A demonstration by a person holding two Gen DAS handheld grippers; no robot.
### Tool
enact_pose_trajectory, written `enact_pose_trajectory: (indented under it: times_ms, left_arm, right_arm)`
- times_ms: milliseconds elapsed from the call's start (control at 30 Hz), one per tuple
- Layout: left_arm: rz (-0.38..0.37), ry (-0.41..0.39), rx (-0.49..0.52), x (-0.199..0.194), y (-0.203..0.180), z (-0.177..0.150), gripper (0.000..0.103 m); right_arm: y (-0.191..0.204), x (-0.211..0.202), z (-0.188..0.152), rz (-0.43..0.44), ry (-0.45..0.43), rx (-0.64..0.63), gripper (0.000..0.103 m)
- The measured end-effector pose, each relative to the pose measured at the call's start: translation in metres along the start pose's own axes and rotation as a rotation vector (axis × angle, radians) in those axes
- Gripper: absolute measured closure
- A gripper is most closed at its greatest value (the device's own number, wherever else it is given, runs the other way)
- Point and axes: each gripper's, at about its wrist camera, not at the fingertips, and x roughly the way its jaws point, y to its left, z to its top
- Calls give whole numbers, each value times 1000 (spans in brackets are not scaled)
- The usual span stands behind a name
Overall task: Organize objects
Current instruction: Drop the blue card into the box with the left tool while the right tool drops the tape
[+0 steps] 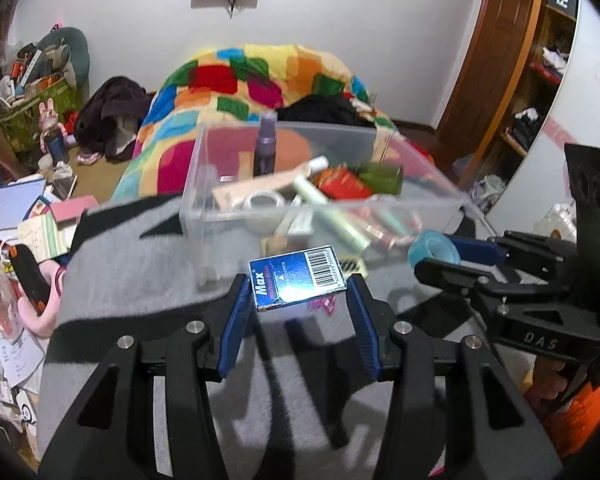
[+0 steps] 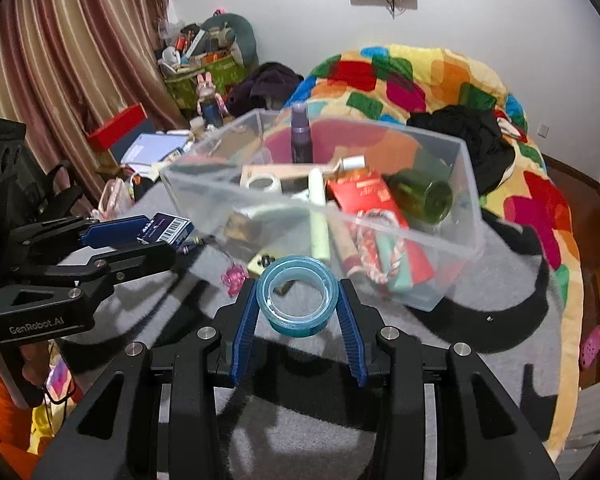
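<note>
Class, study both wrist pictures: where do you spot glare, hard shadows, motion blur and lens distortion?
Left wrist view: glare whitens the blue box held in the left gripper; the clear bin and its contents smear. Right wrist view: the tape roll in the right gripper looks sharp, hard gripper shadows cross the grey blanket, and the curtain bows near the dark fisheye rim.

The clear bin [image 2: 452,240] sits mid-frame on the blanket [image 2: 480,320]; inside, a bottle [image 2: 422,196] lies right, a spray bottle [image 2: 301,136] stands behind.
</note>
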Motion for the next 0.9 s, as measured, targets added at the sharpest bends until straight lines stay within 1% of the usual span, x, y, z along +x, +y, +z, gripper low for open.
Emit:
enact_pose_trajectory:
  times_ms: [167,333,400,567,767,900]
  left_arm:
    - [-12,-43,-4,-4,-6,17,55]
    - [-16,-61,0,-1,-10,29,55]
    - [-17,-56,-1,6,-12,35,55]
    - [-12,-41,-4,23,-12,46,55]
    - [-13,11,-32,53,-6,56,55]
    - [-1,17,-47,60,-1,57,55]
  right_arm:
    - [-4,-11,11,-13,-43,12,67]
    - [-15,-15,23,-37,-76,36,67]
    - [-22,-13,29,-57,-85,48,67]
    - [-38,-1,38,-97,-69,81,67]
    - [-50,16,46,-108,-43,109,67]
    - [-51,25,47,-113,-26,121,67]
